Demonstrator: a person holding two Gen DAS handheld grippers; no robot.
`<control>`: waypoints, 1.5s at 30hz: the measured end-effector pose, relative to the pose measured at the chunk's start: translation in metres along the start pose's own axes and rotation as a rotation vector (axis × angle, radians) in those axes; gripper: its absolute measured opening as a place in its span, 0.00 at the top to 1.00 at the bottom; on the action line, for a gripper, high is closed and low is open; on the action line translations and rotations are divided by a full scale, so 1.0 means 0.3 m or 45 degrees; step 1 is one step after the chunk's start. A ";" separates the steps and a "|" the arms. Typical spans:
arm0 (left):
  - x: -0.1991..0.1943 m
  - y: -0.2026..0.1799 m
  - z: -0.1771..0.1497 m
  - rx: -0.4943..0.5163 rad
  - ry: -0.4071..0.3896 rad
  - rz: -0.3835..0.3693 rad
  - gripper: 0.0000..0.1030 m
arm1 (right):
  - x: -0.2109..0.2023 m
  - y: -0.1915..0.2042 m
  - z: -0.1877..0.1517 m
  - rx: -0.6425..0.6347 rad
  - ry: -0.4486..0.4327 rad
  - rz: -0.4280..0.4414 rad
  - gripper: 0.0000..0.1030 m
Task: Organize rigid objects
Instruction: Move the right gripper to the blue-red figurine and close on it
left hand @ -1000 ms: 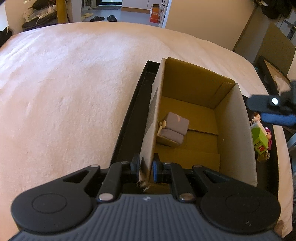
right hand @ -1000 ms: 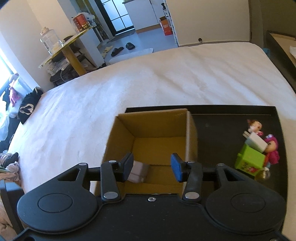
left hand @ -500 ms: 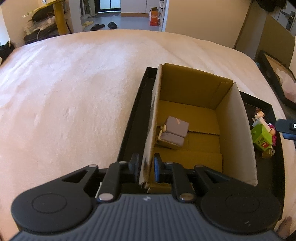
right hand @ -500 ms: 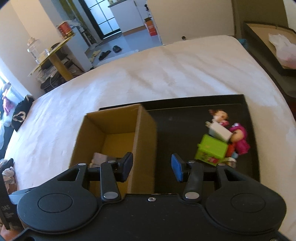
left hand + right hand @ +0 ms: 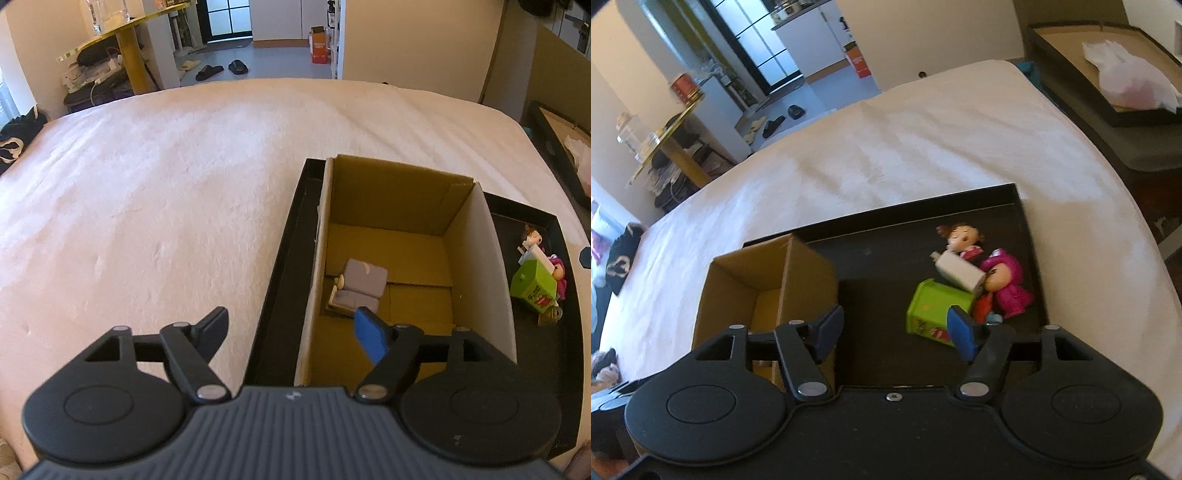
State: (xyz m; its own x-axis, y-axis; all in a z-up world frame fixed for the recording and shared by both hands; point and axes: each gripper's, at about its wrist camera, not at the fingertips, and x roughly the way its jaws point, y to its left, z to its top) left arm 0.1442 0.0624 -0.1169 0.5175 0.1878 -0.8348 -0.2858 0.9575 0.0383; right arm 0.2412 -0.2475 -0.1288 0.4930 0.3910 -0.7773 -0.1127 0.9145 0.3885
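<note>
A wide bed [image 5: 166, 177] covered in a pale, softly creased cream blanket fills most of both views. On its near side lies a shallow black tray [image 5: 280, 266], and at the tray's 9 o'clock end stands an open cardboard box [image 5: 476, 258] with its brown flaps folded flat on the bottom. Inside the box, toward the wall at 9 o'clock, rests a small grey toy sofa [image 5: 360, 286].

At the tray's 3 o'clock end a cluster of toys lies touching one another: a green tin box [image 5: 932, 310] tilted on its side, a white block [image 5: 960, 273] leaning on top of it, a brown-haired doll [image 5: 962, 236] at the cluster's 12 o'clock, and a pink figure [image 5: 1008, 284] at its 3 o'clock.

The left tongs [image 5: 291, 332] are spreading apart; the box's near-side wall stands between the two fingers but neither pad presses on it. The right tongs [image 5: 895, 328] are likewise widening over bare tray floor with nothing gripped, the blue pad at 3 o'clock overlapping the green tin box in the picture.

Beyond the bed, at 11 o'clock, a yellow-legged side table [image 5: 129, 62] carries a glass jar, with cables and clutter beneath it. Slippers [image 5: 221, 68] lie on a grey floor before a dark glazed door, and an orange carton [image 5: 319, 44] stands by a white wall. At 2 o'clock in the right wrist view, a second dark tray [image 5: 1071, 85] holds a crumpled white bag.
</note>
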 end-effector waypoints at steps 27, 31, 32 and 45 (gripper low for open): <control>-0.012 -0.109 0.070 0.008 0.022 0.114 0.21 | 0.203 -0.302 -0.015 0.343 0.126 0.015 0.65; -0.010 -0.111 0.076 0.015 0.026 0.124 0.21 | 0.212 -0.305 -0.005 0.343 0.120 0.044 0.65; -0.011 -0.112 0.077 0.020 0.025 0.128 0.21 | 0.210 -0.310 -0.004 0.355 0.120 0.048 0.65; -0.010 -0.117 0.087 0.024 0.041 0.126 0.21 | 0.248 -0.316 -0.025 0.336 0.189 -0.009 0.70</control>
State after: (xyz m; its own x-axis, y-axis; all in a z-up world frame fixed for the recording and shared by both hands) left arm 0.1738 0.0339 -0.1013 0.4615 0.2748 -0.8435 -0.3191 0.9386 0.1312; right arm 0.2821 -0.3043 -0.2271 0.3592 0.4135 -0.8367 0.1277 0.8663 0.4829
